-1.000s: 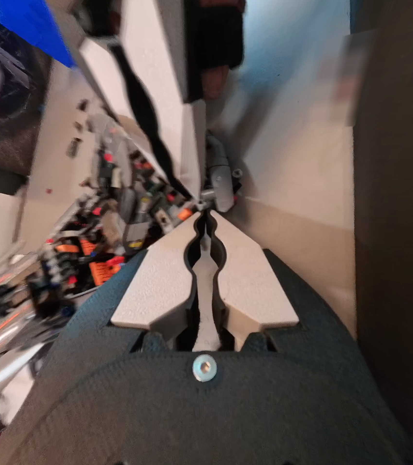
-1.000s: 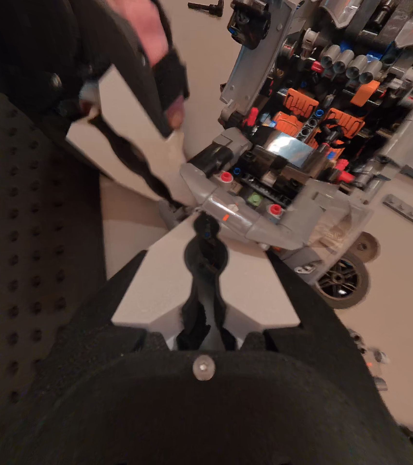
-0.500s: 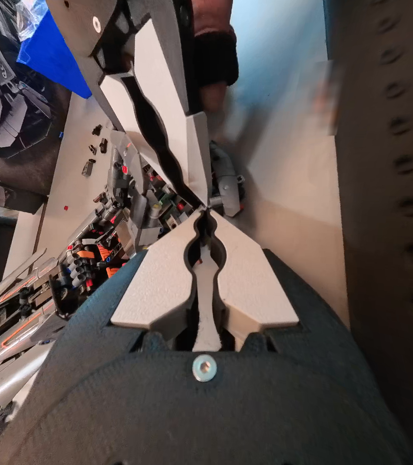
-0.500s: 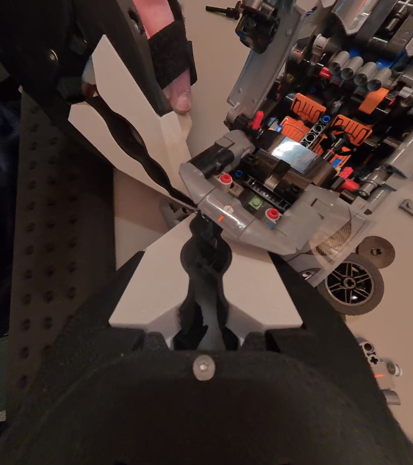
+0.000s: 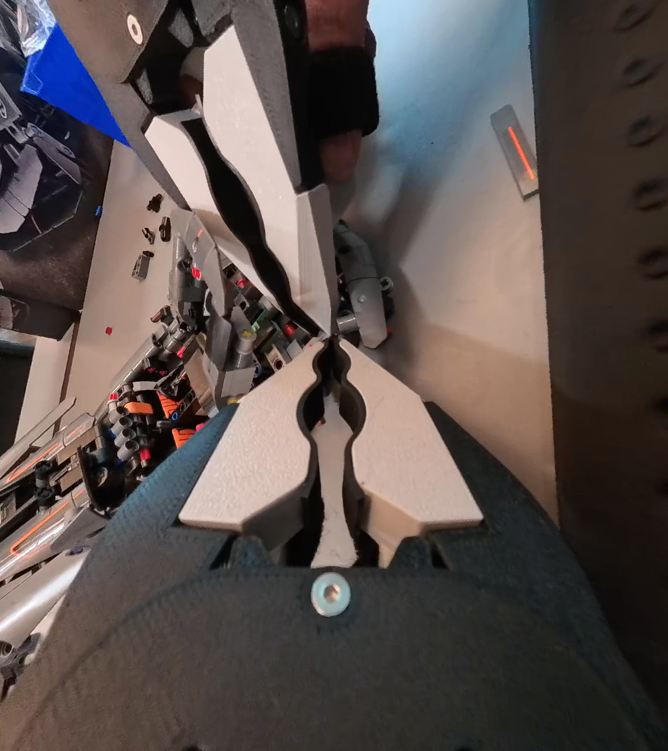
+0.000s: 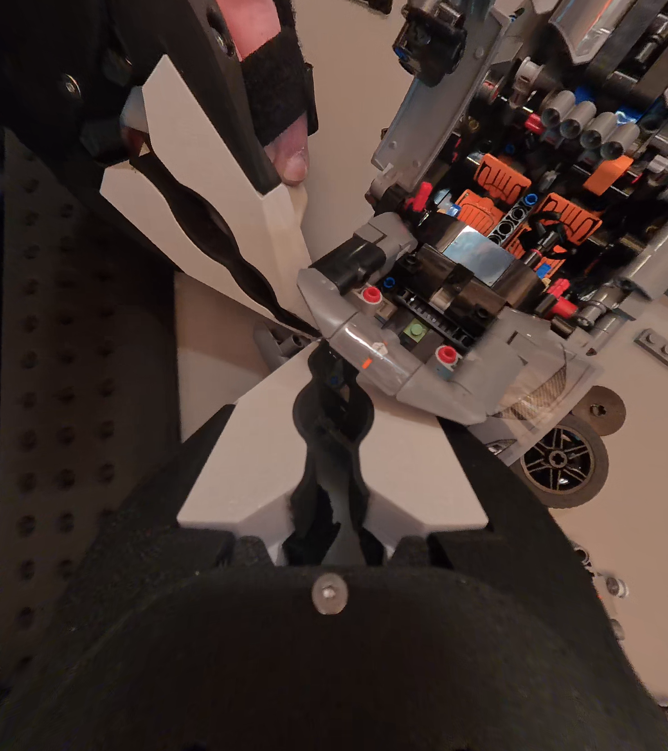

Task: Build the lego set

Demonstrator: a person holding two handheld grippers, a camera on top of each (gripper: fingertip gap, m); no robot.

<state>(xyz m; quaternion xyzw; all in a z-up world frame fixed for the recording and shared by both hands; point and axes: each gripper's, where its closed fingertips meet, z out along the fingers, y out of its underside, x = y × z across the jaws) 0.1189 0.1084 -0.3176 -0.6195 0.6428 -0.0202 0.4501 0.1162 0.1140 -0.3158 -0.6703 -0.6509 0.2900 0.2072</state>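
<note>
- Pale tabletop (image 6: 629, 569), strewn with loose parts, carries the lego car (image 6: 466, 325), which sits tipped on its side at the edge nearest a dark perforated board (image 6: 59, 365).
- Grey curved body panels, orange seats and red and blue pins show in the car's exposed interior.
- Left gripper (image 5: 330, 345) is pressed together at the car's front corner; whether it pinches a small piece I cannot tell.
- Right gripper (image 6: 326, 349) likewise has its tips closed against that same corner, tip to tip with the other; apparently both brace or seat a part there.
- One loose wheel (image 6: 560, 467) lies just beside the bumper; a grey strip (image 5: 517, 154) lies well apart.
</note>
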